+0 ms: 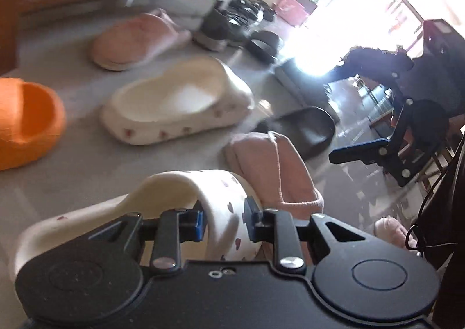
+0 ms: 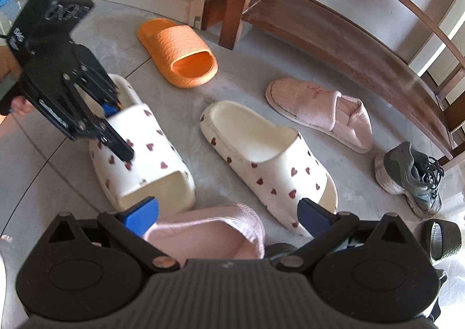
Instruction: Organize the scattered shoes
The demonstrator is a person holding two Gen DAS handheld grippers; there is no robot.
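Left wrist view: the left gripper, at lower centre, has its blue pads set either side of the strap of a white heart slide, one pad inside the strap and one outside; the jaws are narrow, and the strap appears clamped between them. Its mate lies mid-frame, an orange slide at the left edge, a pink slipper above, a second pink slipper just right of the held slide. The right gripper hangs at right. Right wrist view: the right gripper, at the bottom, stands wide with a pink slipper between its pads, which do not press it. The left gripper at upper left bites the slide; the mate lies near but splayed, the orange slide at upper centre, a pink slipper and a grey sneaker at right beside a wooden bench. Progress: early, judging by the layout; no pair stands aligned, and the orange slide's partner is out of view.
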